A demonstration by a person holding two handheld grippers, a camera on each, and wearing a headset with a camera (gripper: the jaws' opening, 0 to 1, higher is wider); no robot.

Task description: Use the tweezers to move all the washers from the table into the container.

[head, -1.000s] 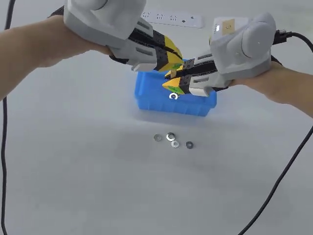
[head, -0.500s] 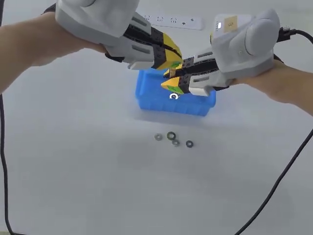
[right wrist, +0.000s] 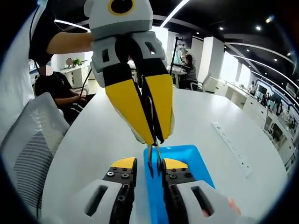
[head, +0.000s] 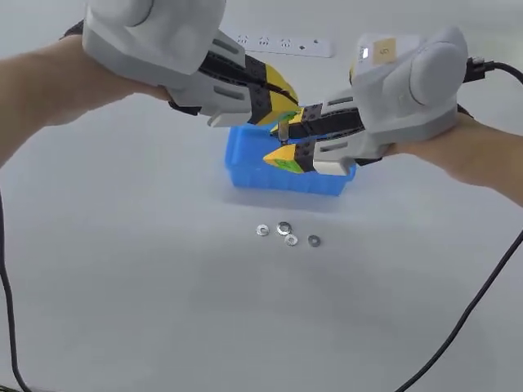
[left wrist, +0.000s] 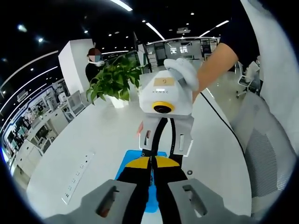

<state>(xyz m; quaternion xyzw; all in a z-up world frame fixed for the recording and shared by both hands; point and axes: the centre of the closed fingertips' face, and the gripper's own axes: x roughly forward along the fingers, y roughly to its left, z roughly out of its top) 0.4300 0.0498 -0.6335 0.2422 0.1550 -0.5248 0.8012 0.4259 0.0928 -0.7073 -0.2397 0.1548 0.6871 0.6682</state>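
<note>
Pinching the tweezers [right wrist: 149, 156] by their upper part, the left tongs [right wrist: 154, 134] are pressed together on them and point them downward. The right tongs [right wrist: 149, 165] stand on both sides of the two thin legs with only a narrow gap, and I cannot tell whether they already press the legs. At the tips I see no washer, so I judge that the step in hand is to fetch the next one. To do it well, the left side should keep the tweezers firm and steady. The right side should give only a light squeeze, and only when the tips stand on the two sides of one ring's edge, because a hard squeeze may make the flat ring jump away. In the head view the tools hang above the blue container [head: 278, 181] in the upper middle of the frame. Four washers [head: 283, 228] lie on the bench [head: 163, 294] just below it, at the centre. Two of them are just beside each other, so it seems wiser to begin with the single one at the right end. The way from the rings up to the container looks open; only its front wall must be cleared. Farther out, a white power strip [head: 282, 42] lies at the top edge, and a black cable [head: 474, 302] runs down the lower right, well apart from the work.
</note>
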